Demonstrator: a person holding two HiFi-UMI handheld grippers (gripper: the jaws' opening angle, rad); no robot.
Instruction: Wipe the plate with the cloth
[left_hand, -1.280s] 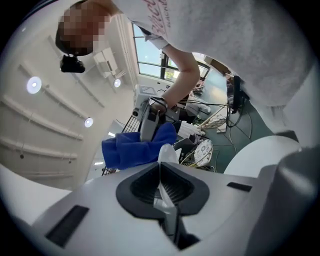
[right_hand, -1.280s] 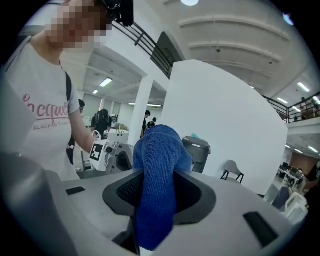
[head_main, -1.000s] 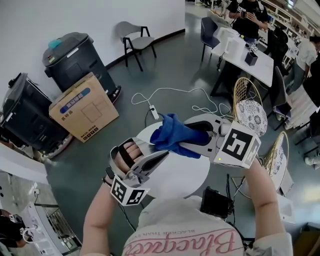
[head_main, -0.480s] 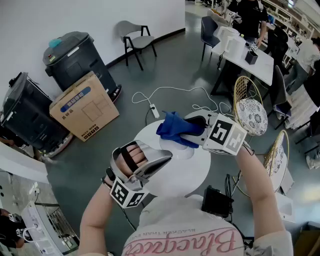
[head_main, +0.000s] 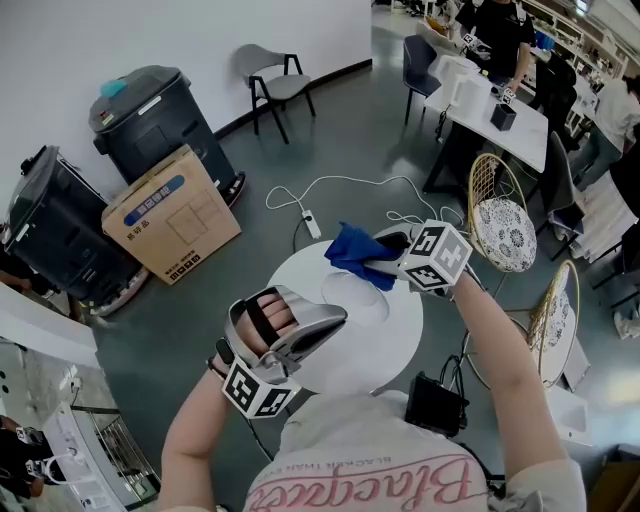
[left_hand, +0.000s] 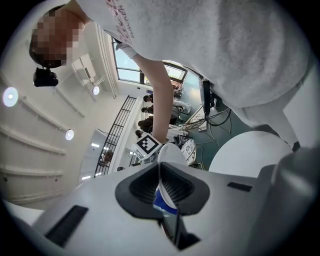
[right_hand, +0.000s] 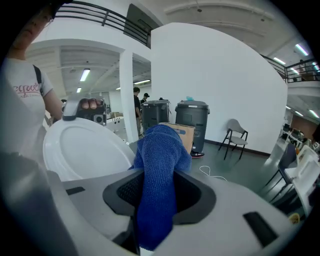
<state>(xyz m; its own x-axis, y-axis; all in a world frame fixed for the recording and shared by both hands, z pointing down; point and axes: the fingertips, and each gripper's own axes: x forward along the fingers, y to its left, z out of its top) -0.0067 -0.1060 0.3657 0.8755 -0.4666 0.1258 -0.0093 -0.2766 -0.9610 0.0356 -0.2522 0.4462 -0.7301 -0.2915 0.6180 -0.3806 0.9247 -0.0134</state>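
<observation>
The left tongs (left_hand: 161, 187) clamp one rim of the plate (right_hand: 82, 147), while the right tongs (right_hand: 156, 200) pinch the blue cloth (right_hand: 159, 155) that hides its opposite rim.

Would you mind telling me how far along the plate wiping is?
Done: left tongs clamp the white plate by its rim, right tongs clamp the blue cloth. In hand: the cloth is at the plate's far edge, though contact is unclear. Left: wiping across the plate's face; how much is already wiped cannot be told.

Left tongs (head_main: 326, 322) hold the white plate (head_main: 348, 306) by its near rim; right tongs (head_main: 388, 252) hold a blue cloth (head_main: 354, 256) at its far rim.
</observation>
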